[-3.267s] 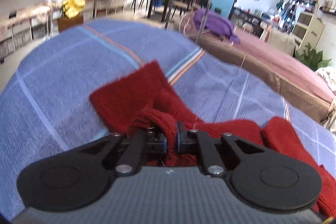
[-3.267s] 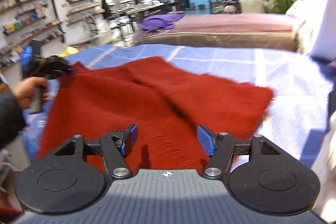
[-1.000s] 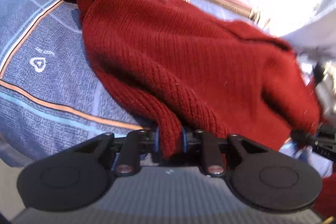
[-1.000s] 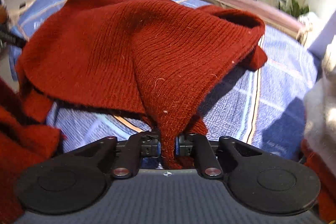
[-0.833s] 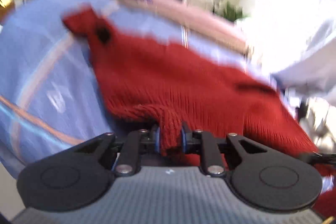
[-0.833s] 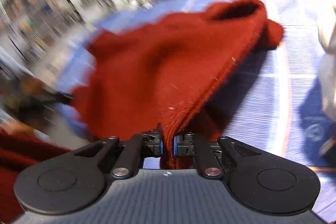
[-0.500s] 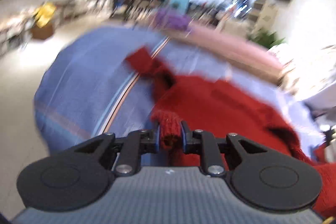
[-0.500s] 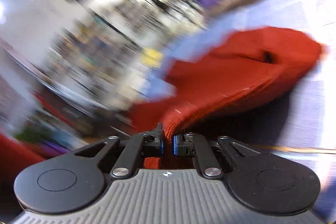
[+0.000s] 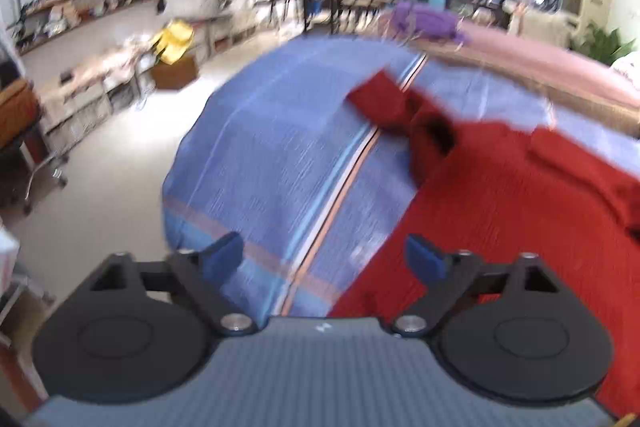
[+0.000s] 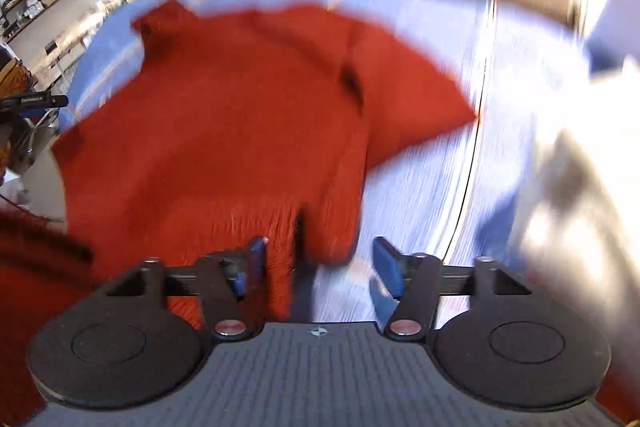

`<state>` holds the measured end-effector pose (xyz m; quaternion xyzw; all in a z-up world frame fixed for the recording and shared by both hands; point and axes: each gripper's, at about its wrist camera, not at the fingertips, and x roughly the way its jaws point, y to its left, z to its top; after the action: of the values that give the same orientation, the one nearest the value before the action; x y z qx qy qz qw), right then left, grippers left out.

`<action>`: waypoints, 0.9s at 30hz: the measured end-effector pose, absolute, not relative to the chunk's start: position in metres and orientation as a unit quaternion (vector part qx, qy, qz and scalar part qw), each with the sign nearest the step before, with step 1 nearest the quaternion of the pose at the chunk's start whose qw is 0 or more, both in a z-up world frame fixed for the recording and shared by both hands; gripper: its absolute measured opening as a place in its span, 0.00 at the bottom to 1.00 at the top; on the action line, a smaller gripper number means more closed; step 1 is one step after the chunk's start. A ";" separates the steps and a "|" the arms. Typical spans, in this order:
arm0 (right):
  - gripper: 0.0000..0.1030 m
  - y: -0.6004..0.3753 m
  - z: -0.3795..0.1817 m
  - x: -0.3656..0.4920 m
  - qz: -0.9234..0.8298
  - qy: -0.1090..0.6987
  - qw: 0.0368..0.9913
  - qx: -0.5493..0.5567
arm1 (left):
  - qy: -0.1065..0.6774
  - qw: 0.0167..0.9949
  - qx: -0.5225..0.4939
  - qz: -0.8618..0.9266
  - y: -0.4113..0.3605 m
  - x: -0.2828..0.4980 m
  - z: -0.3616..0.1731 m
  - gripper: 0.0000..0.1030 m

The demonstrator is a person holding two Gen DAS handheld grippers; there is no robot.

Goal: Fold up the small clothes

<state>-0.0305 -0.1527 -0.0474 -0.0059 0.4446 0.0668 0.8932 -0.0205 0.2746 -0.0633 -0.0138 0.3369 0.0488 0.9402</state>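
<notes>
On the blue plaid bedspread (image 9: 280,155), red sweater (image 10: 224,131) beneath both gaping hand-held grippers; shelved room behind.

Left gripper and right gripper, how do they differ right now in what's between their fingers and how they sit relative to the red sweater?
The left gripper has mostly striped blue bedspread between its fingers, with the red sweater lying off to its right side. The right gripper points at the sweater's hem, with red knit lying in the gap by its left finger, and bedspread to its right. Both are open and gripping nothing, and both views are motion-blurred.
</notes>
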 end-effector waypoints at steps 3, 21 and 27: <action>1.00 -0.151 -0.029 -0.011 0.058 0.423 0.904 -0.024 | 0.327 0.945 -0.027 -0.008 0.252 -0.006 -0.050 0.93; 0.08 -0.131 -0.171 0.069 -0.063 0.375 0.898 -0.223 | 0.412 0.875 -0.007 -0.252 0.077 0.037 -0.104 0.93; 0.11 -0.158 -0.142 -0.002 -0.062 0.309 0.928 -0.199 | 0.428 0.874 -0.024 -0.227 0.095 0.038 -0.111 0.93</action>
<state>-0.0020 -0.1583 -0.1424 -0.1988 0.3094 -0.0618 0.9279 0.0385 0.0946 -0.1110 -0.0241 0.4282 -0.2267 0.8745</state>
